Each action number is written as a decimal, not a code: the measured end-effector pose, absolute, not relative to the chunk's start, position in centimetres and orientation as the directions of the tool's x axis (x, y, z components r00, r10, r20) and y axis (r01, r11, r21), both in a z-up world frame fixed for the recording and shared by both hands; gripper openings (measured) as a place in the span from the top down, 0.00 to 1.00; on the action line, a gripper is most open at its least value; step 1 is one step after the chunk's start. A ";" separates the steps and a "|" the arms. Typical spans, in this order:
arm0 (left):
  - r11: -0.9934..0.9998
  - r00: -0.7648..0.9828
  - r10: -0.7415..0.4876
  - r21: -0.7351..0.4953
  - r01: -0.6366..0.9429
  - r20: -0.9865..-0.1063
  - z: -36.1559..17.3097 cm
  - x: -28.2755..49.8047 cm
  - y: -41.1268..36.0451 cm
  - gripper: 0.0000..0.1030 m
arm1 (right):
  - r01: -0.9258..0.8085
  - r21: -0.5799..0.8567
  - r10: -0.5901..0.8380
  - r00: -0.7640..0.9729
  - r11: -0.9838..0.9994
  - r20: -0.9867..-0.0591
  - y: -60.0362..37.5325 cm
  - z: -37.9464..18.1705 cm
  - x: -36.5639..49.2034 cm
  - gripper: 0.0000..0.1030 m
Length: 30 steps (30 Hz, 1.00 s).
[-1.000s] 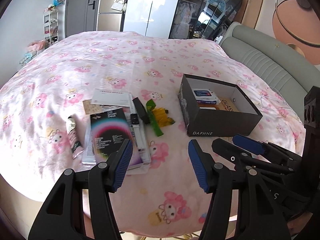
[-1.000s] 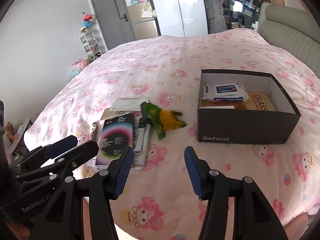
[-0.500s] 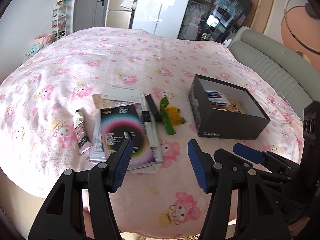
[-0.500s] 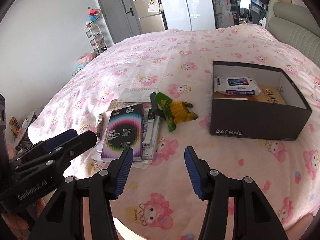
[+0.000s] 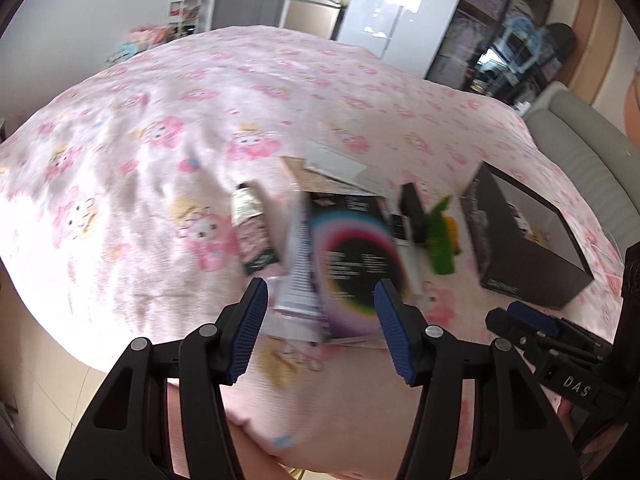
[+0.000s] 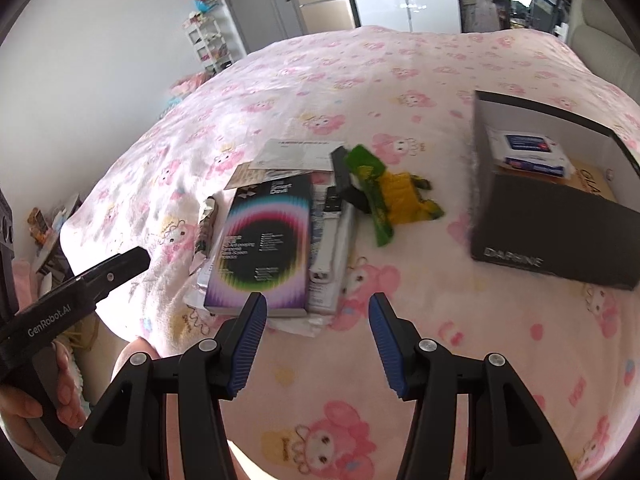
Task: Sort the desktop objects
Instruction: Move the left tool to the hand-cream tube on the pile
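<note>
Right wrist view: right tongs (image 6: 316, 336) spread, nothing between the blue pads, hanging just short of the near end of the black box with the rainbow ring (image 6: 266, 248). Closer to the pile than a second ago, and aimed lower. Left wrist view: left tongs (image 5: 318, 328) likewise spread and empty, framing the near end of the same box (image 5: 354, 276); picture smeared, so fine detail lost. Swung leftward and down since the earlier frames, with the cream tube (image 5: 252, 232) now nearer the middle of that view. Nothing gripped yet, nothing shifted on the bed (image 6: 440, 340); the approach under way, the sorting itself probably not begun for this pile.

Rainbow box lying flat on top of papers (image 6: 296, 152), long axis running from the tongs away toward the far side of the bed, near short end facing the right tongs. White strip-shaped item (image 6: 332, 236) just beside it on the right, parallel. Cream tube at its left edge, also lengthwise, partly hidden in the right view. Green and yellow wrapper (image 6: 392, 196) farther right, slanted. Open black shoe box (image 6: 552, 216) well apart at the right, already holding a wipes pack (image 6: 528, 148) and a flat orange carton; likely the destination.
</note>
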State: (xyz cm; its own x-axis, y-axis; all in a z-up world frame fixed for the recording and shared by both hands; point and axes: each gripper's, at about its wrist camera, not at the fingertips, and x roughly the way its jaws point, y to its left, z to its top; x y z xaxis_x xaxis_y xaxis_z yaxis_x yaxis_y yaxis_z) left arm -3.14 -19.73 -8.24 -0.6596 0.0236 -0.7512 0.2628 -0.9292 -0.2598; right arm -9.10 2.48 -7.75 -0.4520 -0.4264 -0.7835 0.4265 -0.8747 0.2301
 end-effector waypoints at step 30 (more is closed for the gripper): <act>-0.814 -0.659 0.154 -0.473 0.337 -0.736 -15.7 -8.5 -32.0 0.70 | 0.713 0.226 -0.469 -0.162 -0.664 -0.868 -19.0 -15.8 -14.4 0.60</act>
State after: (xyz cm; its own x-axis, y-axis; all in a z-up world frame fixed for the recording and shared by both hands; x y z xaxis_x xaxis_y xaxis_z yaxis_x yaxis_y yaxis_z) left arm -8.53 -31.97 -15.70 -0.6594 0.1542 -0.7358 0.3374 -0.8139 -0.4730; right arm -14.39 -18.96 -15.79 -0.1620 -0.4688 -0.8683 0.7128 -0.6641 0.2255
